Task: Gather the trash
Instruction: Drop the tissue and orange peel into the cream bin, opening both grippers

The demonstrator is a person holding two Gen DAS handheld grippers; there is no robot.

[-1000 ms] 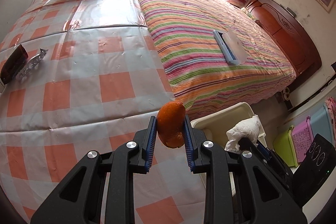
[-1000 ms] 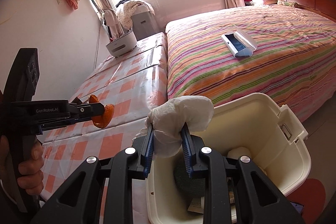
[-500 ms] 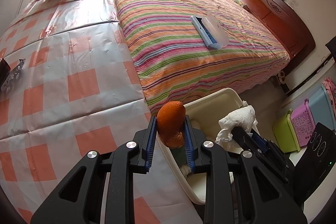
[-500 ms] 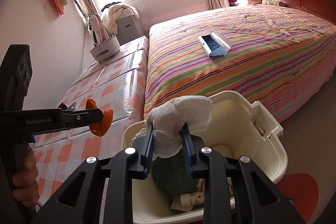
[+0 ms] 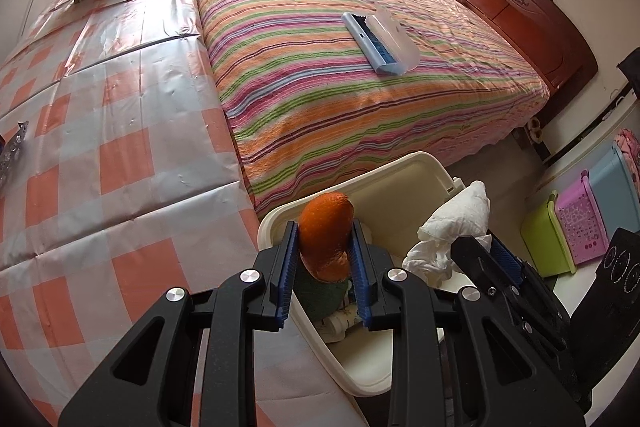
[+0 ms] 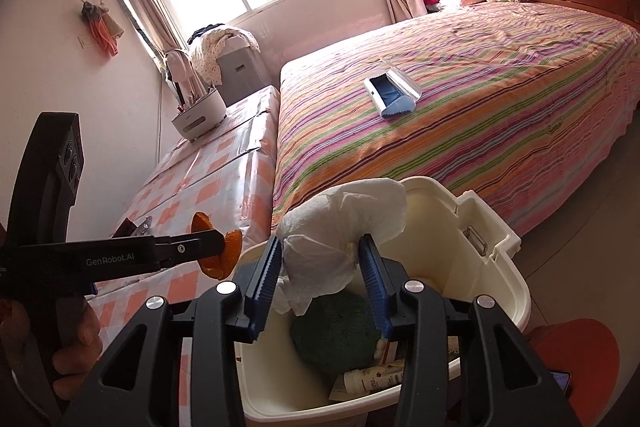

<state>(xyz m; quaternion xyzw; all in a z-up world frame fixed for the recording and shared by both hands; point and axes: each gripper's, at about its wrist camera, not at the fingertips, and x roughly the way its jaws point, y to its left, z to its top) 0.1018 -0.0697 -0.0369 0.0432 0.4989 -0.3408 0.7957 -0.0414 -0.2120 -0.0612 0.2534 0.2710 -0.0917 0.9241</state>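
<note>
Between the blue pads of our left gripper (image 5: 325, 259) we pinch an orange peel (image 5: 326, 243), a curled piece with a bright pebbled skin and a browner lower edge. It stands upright between the two fingers, its rounded top rising above their tips, both pads pressed against its sides. From the right wrist view the same peel (image 6: 224, 254) shows on either side of the finger, hanging at the near left rim of the bin.

Our right gripper (image 6: 320, 269) has its jaws parted wider, with a crumpled white tissue (image 6: 340, 227) between them. The wad bulges above and beyond the fingertips; its left side lies against the left pad, while a gap shows before the right pad, so we cannot tell whether it is gripped.

Both loads hang over the cream trash bin (image 6: 496, 239), which stands open on the floor between the checked tablecloth (image 5: 100, 147) and the striped bed (image 5: 340, 87). Inside the bin lie a dark green rounded lump (image 6: 336, 331) and some printed packaging (image 6: 372, 377).
</note>
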